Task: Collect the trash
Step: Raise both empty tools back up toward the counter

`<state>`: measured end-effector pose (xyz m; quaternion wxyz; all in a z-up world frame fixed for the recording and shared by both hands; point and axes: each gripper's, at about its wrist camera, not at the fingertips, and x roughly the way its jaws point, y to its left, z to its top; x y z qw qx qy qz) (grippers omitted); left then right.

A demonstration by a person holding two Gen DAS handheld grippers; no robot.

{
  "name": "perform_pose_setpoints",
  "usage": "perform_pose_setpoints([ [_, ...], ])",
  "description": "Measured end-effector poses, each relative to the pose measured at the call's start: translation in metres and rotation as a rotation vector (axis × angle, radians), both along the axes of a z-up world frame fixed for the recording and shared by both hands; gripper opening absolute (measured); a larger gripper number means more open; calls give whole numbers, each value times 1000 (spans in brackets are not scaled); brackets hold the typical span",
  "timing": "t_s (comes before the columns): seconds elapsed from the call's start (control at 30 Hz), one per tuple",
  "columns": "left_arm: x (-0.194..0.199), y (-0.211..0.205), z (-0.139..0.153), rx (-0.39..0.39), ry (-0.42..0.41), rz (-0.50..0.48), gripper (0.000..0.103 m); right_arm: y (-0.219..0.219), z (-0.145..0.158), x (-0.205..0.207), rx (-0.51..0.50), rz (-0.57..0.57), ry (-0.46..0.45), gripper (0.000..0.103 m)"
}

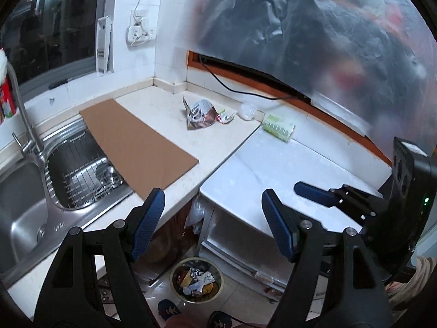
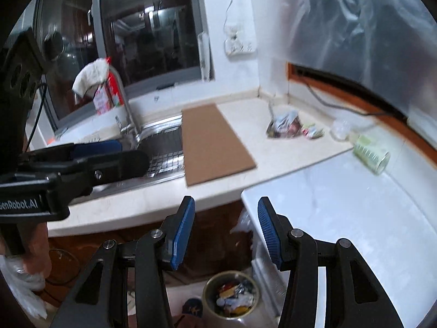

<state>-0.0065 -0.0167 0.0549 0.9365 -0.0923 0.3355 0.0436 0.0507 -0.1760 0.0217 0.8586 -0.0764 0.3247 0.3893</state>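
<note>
Trash lies at the back of the pale countertop (image 1: 210,147): a crumpled foil snack bag (image 1: 200,113) (image 2: 285,124), a small red-and-green wrapper (image 1: 225,116) (image 2: 312,131) and a clear plastic crumple (image 1: 247,110) (image 2: 340,129). A green-and-white cup (image 1: 278,127) (image 2: 371,154) lies on its side. A round trash bin (image 1: 171,281) (image 2: 207,289) holding scraps stands on the floor below. My left gripper (image 1: 213,194) hangs open and empty above the counter's front edge. My right gripper (image 2: 226,205) is open and empty too, level with the left, its finger (image 1: 314,194) showing beside it.
A brown cardboard sheet (image 1: 136,142) (image 2: 215,142) lies partly over the steel sink (image 1: 21,205) with its rack and faucet (image 1: 24,114). A white appliance top (image 1: 286,172) adjoins the counter on the right. A black cable (image 1: 226,87) runs along the back wall. Shoes (image 1: 169,310) stand near the bin.
</note>
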Motion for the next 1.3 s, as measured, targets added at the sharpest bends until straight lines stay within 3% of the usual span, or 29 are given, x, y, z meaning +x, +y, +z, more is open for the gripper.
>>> perform_pose_setpoints([
  [0.37, 65, 13, 42, 12, -24, 7, 71, -22, 62, 61, 9, -87, -95, 49],
  [0.67, 152, 70, 40, -99, -1, 6, 71, -19, 79, 147, -3, -206, -106, 52],
  [0.93, 240, 115, 12, -146, 57, 0, 71, 4, 63, 226, -7, -305, -12, 52],
  [1.3, 318, 159, -43, -237, 130, 32, 71, 30, 15, 322, 3, -421, 112, 52],
])
